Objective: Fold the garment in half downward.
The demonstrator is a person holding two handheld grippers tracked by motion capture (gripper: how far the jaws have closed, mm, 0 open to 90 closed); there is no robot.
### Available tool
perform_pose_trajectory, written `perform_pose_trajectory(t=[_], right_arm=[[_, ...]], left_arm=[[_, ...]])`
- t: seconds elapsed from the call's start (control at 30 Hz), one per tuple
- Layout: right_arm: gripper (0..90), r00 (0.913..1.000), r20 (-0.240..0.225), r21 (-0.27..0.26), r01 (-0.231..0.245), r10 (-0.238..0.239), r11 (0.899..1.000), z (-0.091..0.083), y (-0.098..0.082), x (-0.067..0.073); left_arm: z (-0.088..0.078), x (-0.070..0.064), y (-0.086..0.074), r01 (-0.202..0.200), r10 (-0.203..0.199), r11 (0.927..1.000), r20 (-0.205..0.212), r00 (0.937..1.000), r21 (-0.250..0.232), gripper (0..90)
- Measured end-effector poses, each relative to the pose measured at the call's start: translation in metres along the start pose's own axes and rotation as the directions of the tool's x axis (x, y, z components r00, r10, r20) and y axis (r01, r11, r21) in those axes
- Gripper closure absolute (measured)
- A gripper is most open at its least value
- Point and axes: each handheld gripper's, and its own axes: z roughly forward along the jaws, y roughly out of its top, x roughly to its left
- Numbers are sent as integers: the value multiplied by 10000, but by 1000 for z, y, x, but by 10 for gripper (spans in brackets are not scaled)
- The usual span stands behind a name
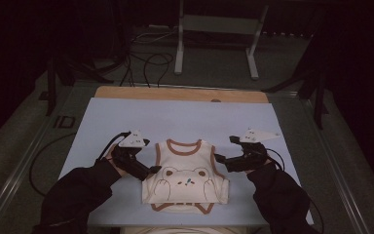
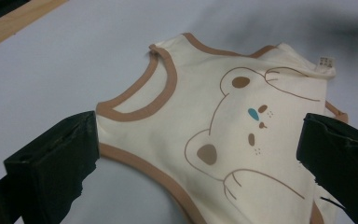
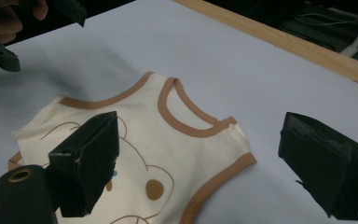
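A cream sleeveless baby vest (image 1: 185,168) with brown trim and a bear print lies flat on the pale sheet (image 1: 175,119), neck hole away from me. My left gripper (image 1: 152,156) sits at the vest's left edge, jaws wide open. In the left gripper view the vest (image 2: 205,116) lies between the spread jaws of that gripper (image 2: 196,128), one by the armhole, the other low on the print. My right gripper (image 1: 225,149) is at the vest's right edge, also open. In the right gripper view the gripper (image 3: 200,135) has one jaw over the vest (image 3: 168,140), the other over bare sheet.
The sheet covers a wooden tabletop whose far edge (image 1: 180,93) shows beyond it. Black cables (image 1: 146,63) and a white metal stand (image 1: 180,44) are on the floor behind the table. The person's dark sleeves (image 1: 78,195) come in from the bottom.
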Motion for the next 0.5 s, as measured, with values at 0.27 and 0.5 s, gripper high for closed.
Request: perform_pose_trajectory(t=[0.27,0.5], right_arm=[[123,9986,-524,232,30,-18,9997,20,-3,-10],[123,9978,-642,413,-119,145,9991,33,-10,-22]], left_arm=[[18,9,5,-29,26,9998,176,9998,178,2],[27,17,6,-57,49,9995,270,9996,302,2]])
